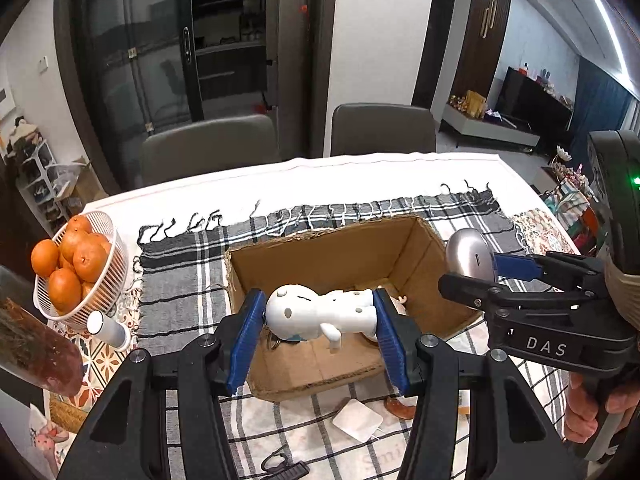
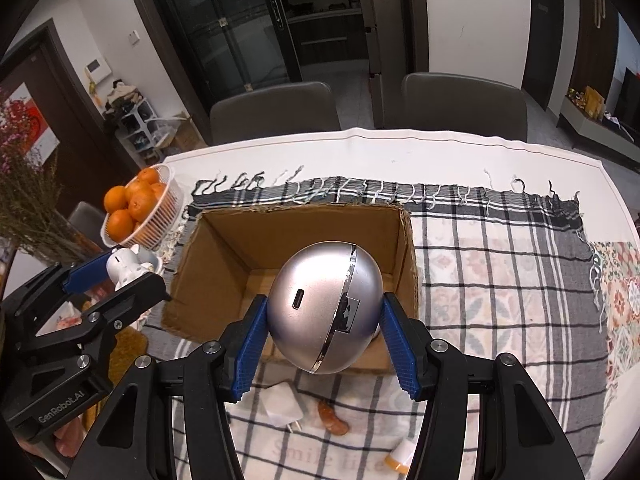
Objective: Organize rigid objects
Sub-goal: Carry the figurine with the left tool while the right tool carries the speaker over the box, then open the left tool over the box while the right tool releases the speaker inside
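- Your left gripper [image 1: 320, 316] is pinching the white toy figure [image 1: 320, 312] end to end, one blue pad on its round head and the other at its feet, and it hangs over the open cardboard box [image 1: 344, 248].
- Your right gripper [image 2: 322, 320] is clamped on the silver egg-shaped case [image 2: 324, 306] across its wide middle, also just above the near edge of the box.
- The figure looks like hard, hollow plastic: light, stiff and smooth. The head is rounded, so the pad there has little flat face to bear on, and it may pivot or slide out if you tilt it. The thin arm sticking out and the key ring under the head look like the parts most likely to snag or snap.
- The case looks smooth and glossy with a shiny seam and a small port. It is probably a bit heavier than the figure, and its curved sides could squirt out of the pads, so keep the hold on the widest part.
- Both things are rigid, so lower them close to the box floor before letting go.
- Still on the checked cloth [image 2: 500, 280] near you: a white charger [image 2: 282, 404] and a small brown thing [image 2: 334, 418].
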A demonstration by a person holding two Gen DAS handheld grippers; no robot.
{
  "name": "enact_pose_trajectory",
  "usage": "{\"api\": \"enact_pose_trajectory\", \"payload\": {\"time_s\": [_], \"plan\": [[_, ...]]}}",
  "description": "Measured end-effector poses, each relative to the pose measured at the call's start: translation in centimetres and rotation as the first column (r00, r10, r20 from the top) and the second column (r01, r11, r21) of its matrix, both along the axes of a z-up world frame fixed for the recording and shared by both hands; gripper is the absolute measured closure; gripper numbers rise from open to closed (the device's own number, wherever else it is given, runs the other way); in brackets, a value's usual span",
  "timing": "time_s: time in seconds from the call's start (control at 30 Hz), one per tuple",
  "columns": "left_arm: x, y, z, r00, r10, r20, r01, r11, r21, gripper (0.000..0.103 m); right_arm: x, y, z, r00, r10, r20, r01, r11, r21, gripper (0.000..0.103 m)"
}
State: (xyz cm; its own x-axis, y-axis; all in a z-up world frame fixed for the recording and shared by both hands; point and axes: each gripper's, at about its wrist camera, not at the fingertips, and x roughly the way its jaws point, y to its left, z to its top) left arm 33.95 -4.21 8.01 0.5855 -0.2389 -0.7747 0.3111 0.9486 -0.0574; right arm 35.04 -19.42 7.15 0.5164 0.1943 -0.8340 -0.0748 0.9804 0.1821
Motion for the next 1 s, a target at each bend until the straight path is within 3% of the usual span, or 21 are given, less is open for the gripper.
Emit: {"api": "enact_pose_trajectory", "payload": {"time_s": [0.6, 0.7, 1.0], "plan": [[4.1, -0.4, -4.9, 0.984, 0.022, -0.176, -0.02, 1.0, 0.012, 0.048, 4.1, -0.2, -4.2, 0.99, 0.002, -0.141, -0.006, 1.0, -0.028, 0.045], [4.0, -0.4, -5.4, 0.984, 0.024, -0.177, -0.022, 1.0, 0.015, 0.043, 4.0, -0.2, -4.4, 0.99, -0.001, -0.142, -0.001, 1.0, -0.016, 0.043], [1.5, 0.1, -4.1, 0.994, 0.024, -0.105, -0.021, 0.999, 0.038, 0.043, 2.5, -0.2, -3.2, 0.995, -0.024, -0.101, 0.018, 0.998, -0.062, 0.043]]}}
